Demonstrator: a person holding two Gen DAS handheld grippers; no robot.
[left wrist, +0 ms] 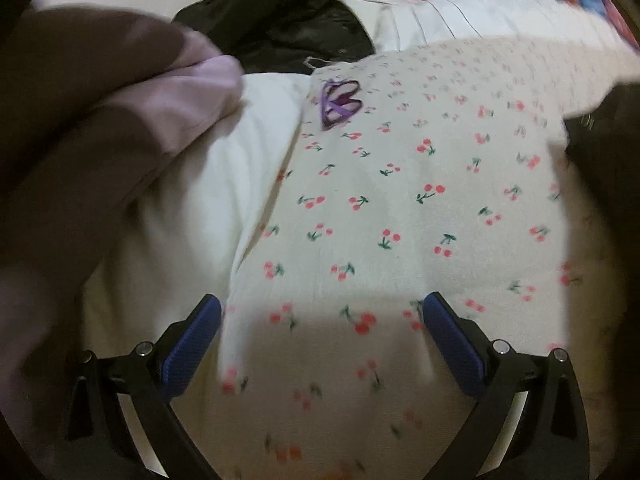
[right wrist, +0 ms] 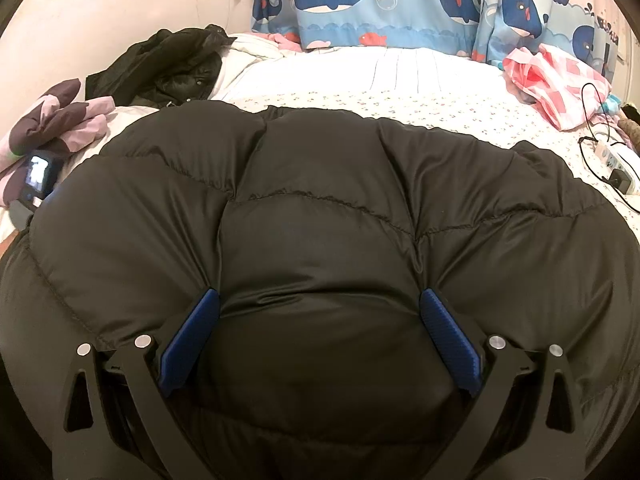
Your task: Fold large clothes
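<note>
While the black puffer jacket [right wrist: 320, 208] lies spread on the bed [right wrist: 400, 92] with no fold visible, the task looks barely begun; its long axis seems to run 9 to 3 o'clock. Right hand-held gripper [right wrist: 319, 300] straddles it, released; left hand-held gripper [left wrist: 321, 304] released over the cherry-print sheet [left wrist: 400, 184]

black puffer jacket [right wrist: 320, 208], cherry-print sheet [left wrist: 400, 184]

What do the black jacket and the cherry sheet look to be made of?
Black jacket: likely down-filled nylon or polyester shell, judging by its slight sheen and puffy stitched quilting. Cherry sheet: probably matte woven cotton, with a flat printed pattern and soft creases.
</note>
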